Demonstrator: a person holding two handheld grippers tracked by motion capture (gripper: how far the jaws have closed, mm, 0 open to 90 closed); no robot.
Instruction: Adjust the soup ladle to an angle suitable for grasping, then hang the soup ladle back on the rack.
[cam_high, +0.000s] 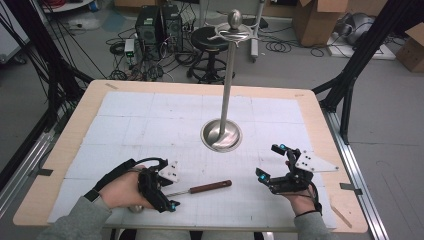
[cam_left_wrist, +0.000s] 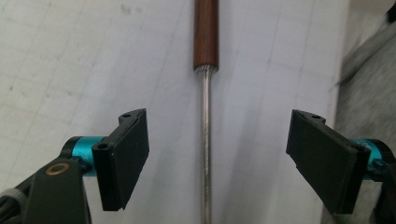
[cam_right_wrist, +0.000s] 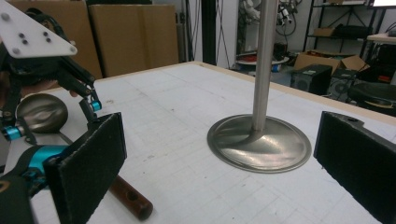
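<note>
A ladle with a brown wooden handle (cam_high: 210, 187) lies flat on the white mat near the table's front edge. Its thin metal shaft (cam_left_wrist: 205, 140) runs between the jaws of my left gripper (cam_left_wrist: 217, 158), and both pads stand well clear of it. In the high view the left gripper (cam_high: 169, 194) sits over the shaft, close to the ladle's bowl (cam_right_wrist: 39, 113). My right gripper (cam_high: 269, 161) hovers at the front right, open with nothing between its pads (cam_right_wrist: 91, 163). It faces the steel stand (cam_right_wrist: 259, 144).
The steel stand has a round base (cam_high: 221, 135) at the mat's centre and a tall pole (cam_high: 227, 85) topped with hooks. A stool, computer cases and cables stand on the floor beyond the table's far edge. Cardboard boxes stand at the back right.
</note>
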